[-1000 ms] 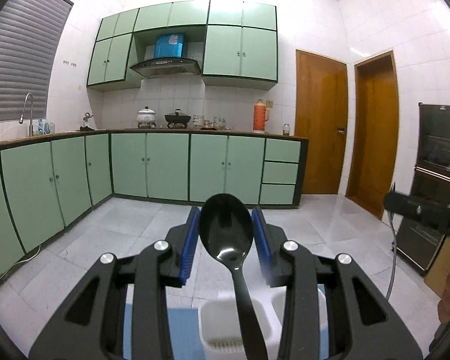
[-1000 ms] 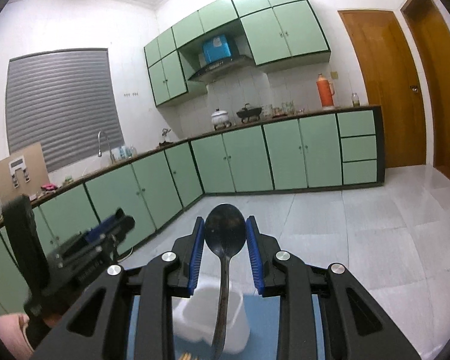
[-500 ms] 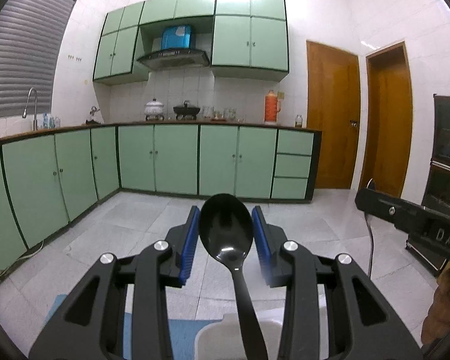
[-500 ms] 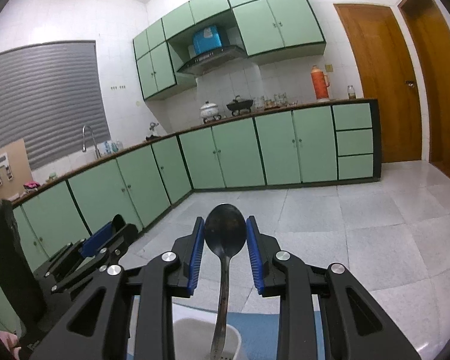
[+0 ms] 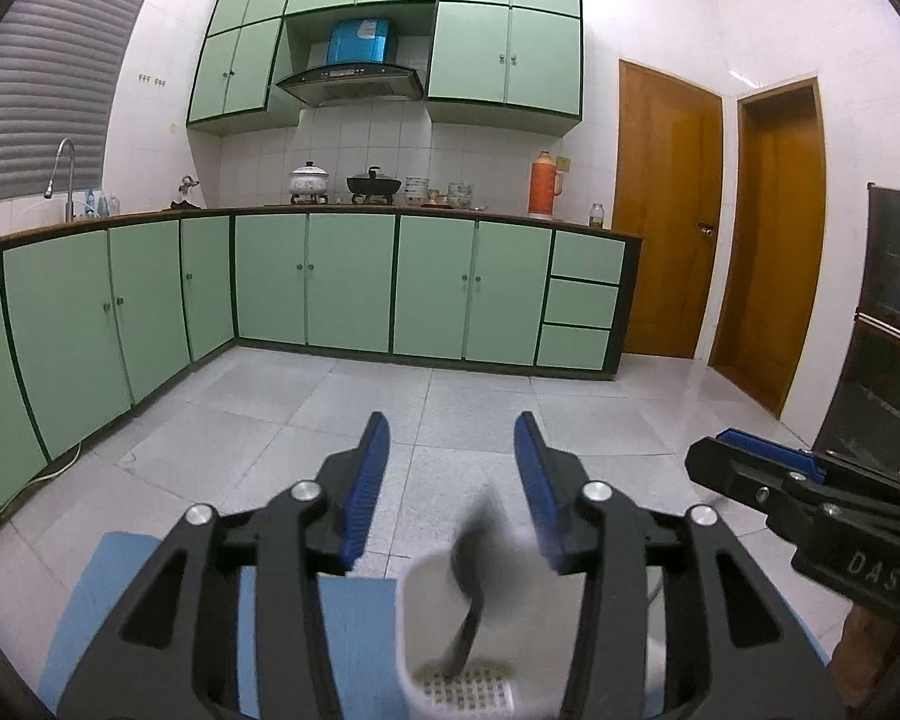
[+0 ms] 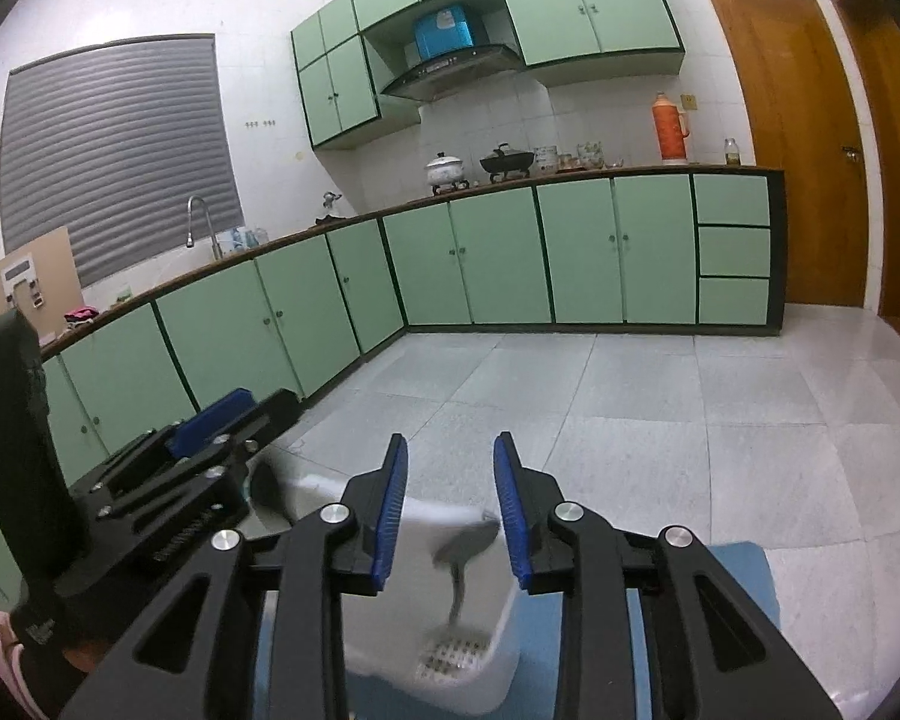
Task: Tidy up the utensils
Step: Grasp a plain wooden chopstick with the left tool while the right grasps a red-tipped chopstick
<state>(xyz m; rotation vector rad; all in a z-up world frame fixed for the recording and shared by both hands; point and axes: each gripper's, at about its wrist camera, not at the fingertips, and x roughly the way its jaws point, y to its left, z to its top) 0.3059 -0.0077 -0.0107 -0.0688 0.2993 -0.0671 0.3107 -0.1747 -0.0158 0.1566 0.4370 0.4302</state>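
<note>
My left gripper (image 5: 450, 468) is open and empty above a white utensil holder (image 5: 420, 636). A black spoon (image 5: 471, 576), blurred, stands handle down inside it. My right gripper (image 6: 450, 492) is open and empty over the same holder (image 6: 498, 648). A dark spoon (image 6: 465, 552), blurred, stands handle down in that compartment. The right gripper shows at the right of the left wrist view (image 5: 750, 450), the left gripper at the left of the right wrist view (image 6: 222, 414).
The holder stands on a blue mat (image 5: 108, 588) on a table edge. Beyond are a grey tiled floor (image 5: 450, 396), green base cabinets (image 5: 354, 282), two wooden doors (image 5: 666, 210) and a black cabinet (image 5: 894, 324) at the right.
Both grippers have opened and let go of their spoons. Both spoons have dropped into the white holder. The views have tilted slightly.
</note>
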